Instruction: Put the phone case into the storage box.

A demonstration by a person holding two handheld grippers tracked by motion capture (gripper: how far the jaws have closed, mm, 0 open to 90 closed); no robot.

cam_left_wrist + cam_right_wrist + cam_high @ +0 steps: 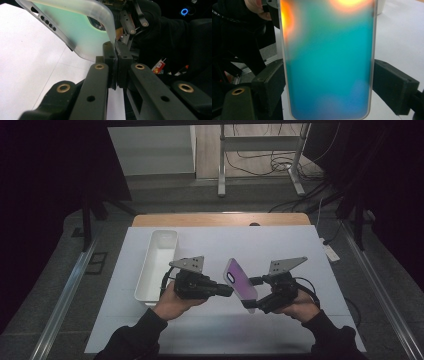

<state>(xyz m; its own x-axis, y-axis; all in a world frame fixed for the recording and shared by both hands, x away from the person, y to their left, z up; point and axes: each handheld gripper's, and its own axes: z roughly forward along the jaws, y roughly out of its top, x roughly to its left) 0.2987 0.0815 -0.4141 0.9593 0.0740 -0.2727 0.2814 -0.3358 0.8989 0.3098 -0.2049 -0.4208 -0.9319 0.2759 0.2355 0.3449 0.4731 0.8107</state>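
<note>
Looking down from the high view, I see a person's two hands meet over the middle of the white worktop (280, 247), each with a set of tongs. The left tongs (231, 291) reach rightward to the edge of a phone case (240, 281), which is held up off the worktop, tilted, its purple back showing. The right tongs (256, 306) hold the case from its lower end. A white tray (150, 270) lies just left of the left hand (172, 302).

In the left gripper view, the left tongs (115, 53) are together, clamped on the thin frosted rim of the case (82, 32) near one corner.

In the right gripper view, the right tongs (329, 82) stand wide, one pad pressed to each long side of the case (329, 65), whose surface glows teal with orange patches at the top.
</note>
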